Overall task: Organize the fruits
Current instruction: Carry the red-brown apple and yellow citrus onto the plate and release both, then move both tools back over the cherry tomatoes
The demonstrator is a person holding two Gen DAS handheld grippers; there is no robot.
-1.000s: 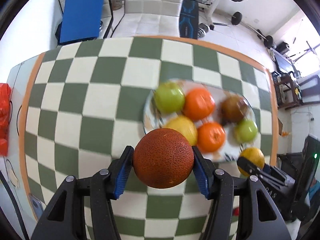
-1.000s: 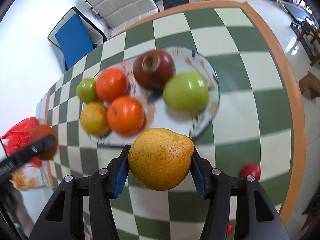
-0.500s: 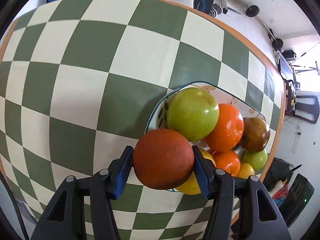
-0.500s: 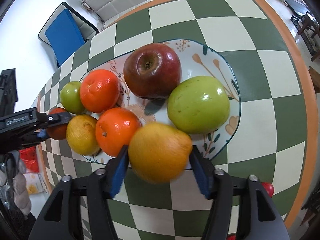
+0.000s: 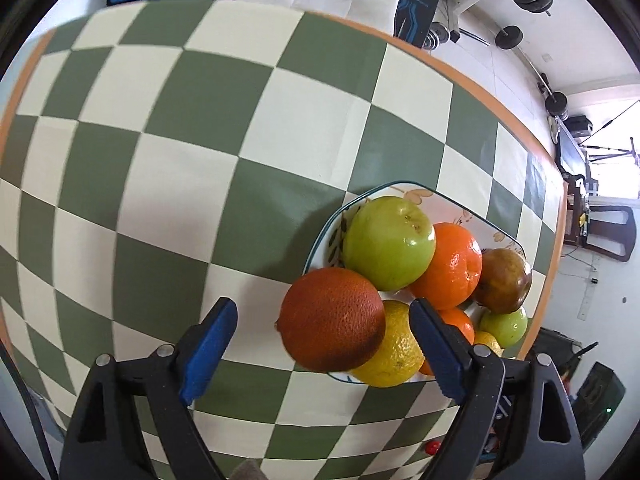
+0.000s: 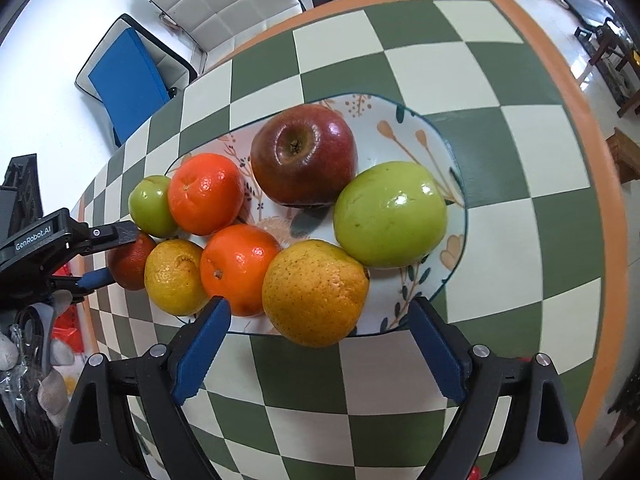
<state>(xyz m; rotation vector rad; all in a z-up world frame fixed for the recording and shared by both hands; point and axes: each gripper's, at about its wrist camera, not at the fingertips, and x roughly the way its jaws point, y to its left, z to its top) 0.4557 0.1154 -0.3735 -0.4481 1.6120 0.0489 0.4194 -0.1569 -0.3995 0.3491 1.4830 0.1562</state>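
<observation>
Our left gripper (image 5: 322, 350) is spread wide and clamps nothing; the dark reddish orange (image 5: 332, 319) sits between its blue pads (image 5: 208, 340), clear of the left one, while its edge meets the right pad in the view and we cannot tell if they touch; it rests at the near edge of the plate (image 5: 404, 191), leaning on the lemon (image 5: 394, 354), whose lower half it hides; behind it the green apple (image 5: 389, 242) covers part of the orange (image 5: 454, 266), and the brown-red apple (image 5: 505, 280) and small green fruit (image 5: 505, 326) are cut off by their neighbours; our right gripper (image 6: 320, 354) is gaping too and grips nothing, its pads apart from the speckled yellow-orange fruit (image 6: 316, 292), which overhangs the plate's near rim; from this side the left gripper's finger crosses in front of the dark reddish orange, so only part shows; everything rests on the checkered table (image 6: 520, 240); a red bag (image 6: 68, 322) at the far left is blurred and half hidden.
</observation>
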